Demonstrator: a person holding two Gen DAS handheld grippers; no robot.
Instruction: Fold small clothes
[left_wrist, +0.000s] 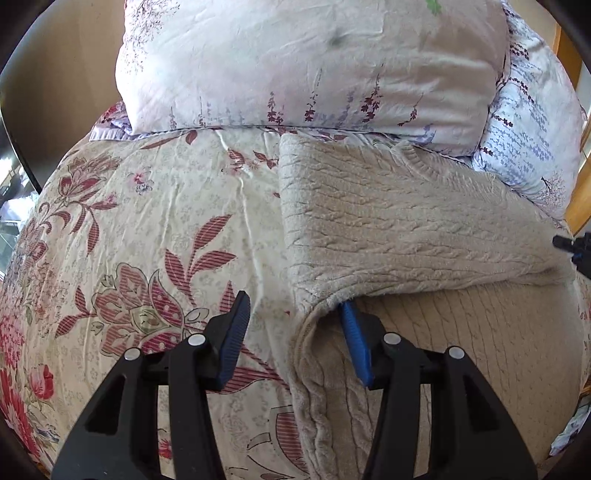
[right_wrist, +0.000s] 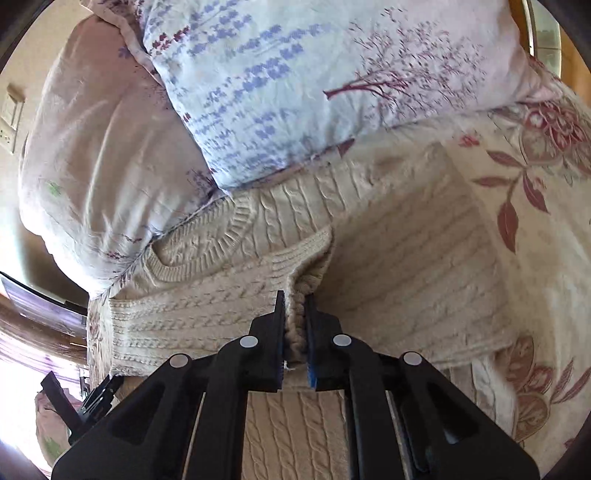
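A cream cable-knit sweater (left_wrist: 388, 221) lies on the flowered bedspread (left_wrist: 147, 221), with its upper part folded over the lower. My left gripper (left_wrist: 293, 301) stands open at the sweater's left edge. Its right finger (left_wrist: 354, 343) is tucked under the folded layer and its left finger (left_wrist: 232, 332) rests over the bare bedspread. In the right wrist view my right gripper (right_wrist: 295, 295) is shut on a bunched fold of the sweater (right_wrist: 221, 314), with the knit pinched between its pads. The neckline (right_wrist: 207, 254) shows to the upper left of it.
A pale pink pillow (left_wrist: 295, 62) and a blue flowered pillow (left_wrist: 532, 129) lie just behind the sweater, touching its far edge. The right gripper's tip (left_wrist: 576, 247) peeks in at the right rim. Wooden furniture and a window show at the left (right_wrist: 37, 332).
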